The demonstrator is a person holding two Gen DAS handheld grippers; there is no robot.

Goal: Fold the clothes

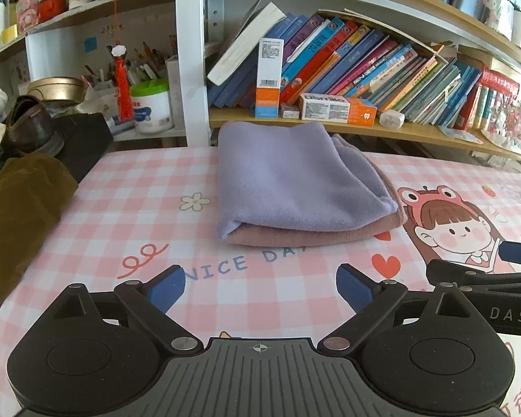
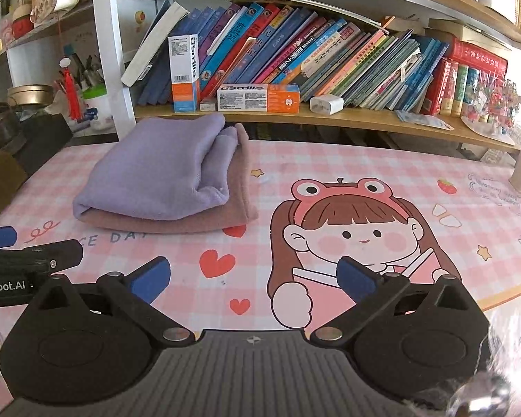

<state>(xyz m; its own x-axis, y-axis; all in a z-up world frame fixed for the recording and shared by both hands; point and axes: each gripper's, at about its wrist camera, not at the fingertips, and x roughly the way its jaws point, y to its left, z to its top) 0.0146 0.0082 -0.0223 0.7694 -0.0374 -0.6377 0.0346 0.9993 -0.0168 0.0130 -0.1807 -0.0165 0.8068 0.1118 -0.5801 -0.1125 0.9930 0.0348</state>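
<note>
A folded lilac cloth (image 1: 291, 180) lies on top of a folded dusty-pink cloth (image 1: 316, 236) near the table's far edge, below the bookshelf. The right wrist view shows the same lilac cloth (image 2: 153, 173) and pink cloth (image 2: 232, 194) at the upper left. My left gripper (image 1: 260, 288) stands open over the tablecloth, well short of the stack, with nothing between its blue pads. My right gripper (image 2: 253, 278) is also open and empty, to the right of the stack. Each gripper's edge shows in the other's view.
The pink checked tablecloth (image 1: 149, 208) carries a cartoon girl print (image 2: 354, 236). A brown garment (image 1: 17, 208) and a dark shoe (image 1: 31, 128) sit at the left edge. A bookshelf (image 1: 364, 128) with books and boxes rises right behind the stack.
</note>
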